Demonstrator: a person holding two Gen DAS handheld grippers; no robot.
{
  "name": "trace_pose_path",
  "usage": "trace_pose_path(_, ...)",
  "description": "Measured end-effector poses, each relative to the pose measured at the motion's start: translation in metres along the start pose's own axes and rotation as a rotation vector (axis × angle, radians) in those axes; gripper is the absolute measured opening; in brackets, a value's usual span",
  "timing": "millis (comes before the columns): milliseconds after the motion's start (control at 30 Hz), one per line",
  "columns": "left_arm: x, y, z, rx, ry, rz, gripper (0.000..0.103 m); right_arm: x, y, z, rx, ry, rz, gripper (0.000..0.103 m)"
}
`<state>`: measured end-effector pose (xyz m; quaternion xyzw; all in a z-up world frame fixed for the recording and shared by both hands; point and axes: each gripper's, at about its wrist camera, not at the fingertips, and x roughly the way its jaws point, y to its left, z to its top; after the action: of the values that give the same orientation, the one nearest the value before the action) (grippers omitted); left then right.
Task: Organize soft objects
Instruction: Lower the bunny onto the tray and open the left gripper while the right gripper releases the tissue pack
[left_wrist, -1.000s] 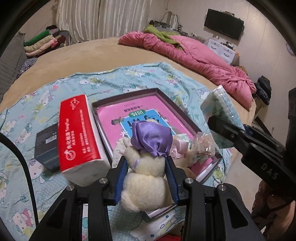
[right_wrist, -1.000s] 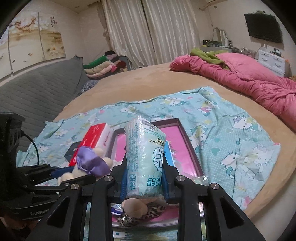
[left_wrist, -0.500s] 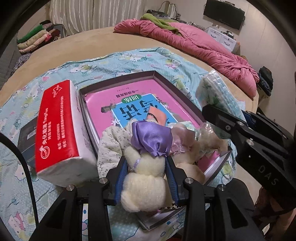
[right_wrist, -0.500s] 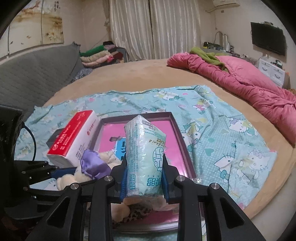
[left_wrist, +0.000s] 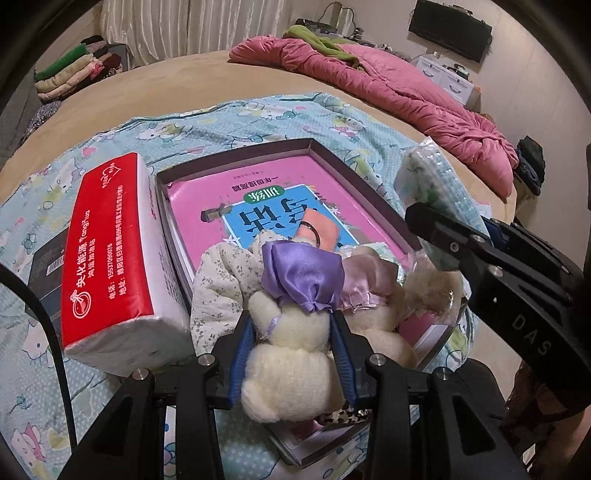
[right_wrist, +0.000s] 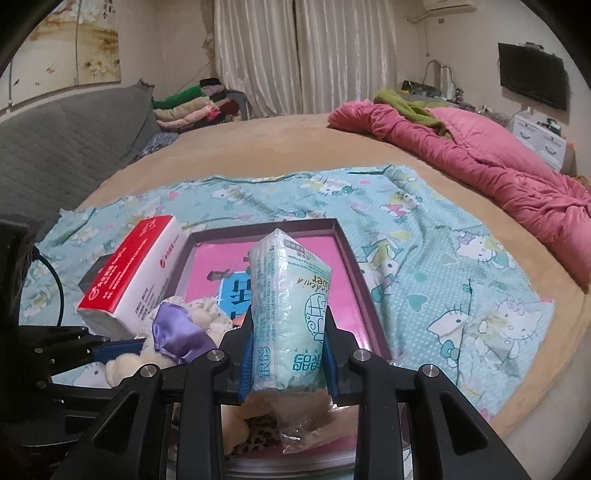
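Note:
My left gripper (left_wrist: 291, 350) is shut on a cream plush toy with a purple satin bow (left_wrist: 291, 332), held over the near end of a dark-rimmed box (left_wrist: 236, 155) that holds a pink book. The toy also shows in the right wrist view (right_wrist: 173, 332). Other soft toys (left_wrist: 373, 288) and a floral cloth (left_wrist: 218, 280) lie in the box's near end. My right gripper (right_wrist: 290, 354) is shut on a pale green tissue pack (right_wrist: 291, 306), upright above the box (right_wrist: 343, 240). The pack shows at the right in the left wrist view (left_wrist: 428, 192).
A red and white tissue pack (left_wrist: 110, 251) lies left of the box, on a Hello Kitty sheet (right_wrist: 424, 258). A dark flat box (left_wrist: 44, 266) sits further left. A pink quilt (right_wrist: 480, 158) lies at the back right. Folded clothes (right_wrist: 188, 107) are stacked far back.
Both grippers have moved forward and lower over the box with their loads. The plush toy now hangs over the soft toys at the box's near end.

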<state>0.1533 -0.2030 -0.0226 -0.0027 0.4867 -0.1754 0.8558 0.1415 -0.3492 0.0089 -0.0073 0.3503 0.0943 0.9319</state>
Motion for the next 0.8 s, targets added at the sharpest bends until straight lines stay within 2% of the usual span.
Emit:
trace_pose_path(167,-0.008,0.001,0.003,-0.004,-0.035,-0.007,0.041,-0.004,-0.001,0.002,0.001,-0.017,0.002,0.031)
trace_pose_path(567,0.0,0.005,0.006,-0.019,-0.011,-0.003,0.041,0.015,0.013,-0.001,-0.103,0.045,-0.056,0.031)
trace_pose_path(800,0.002,0.008,0.006,-0.028,-0.007,-0.006,0.041,0.028,0.013,-0.004,-0.081,0.084,-0.005,0.032)
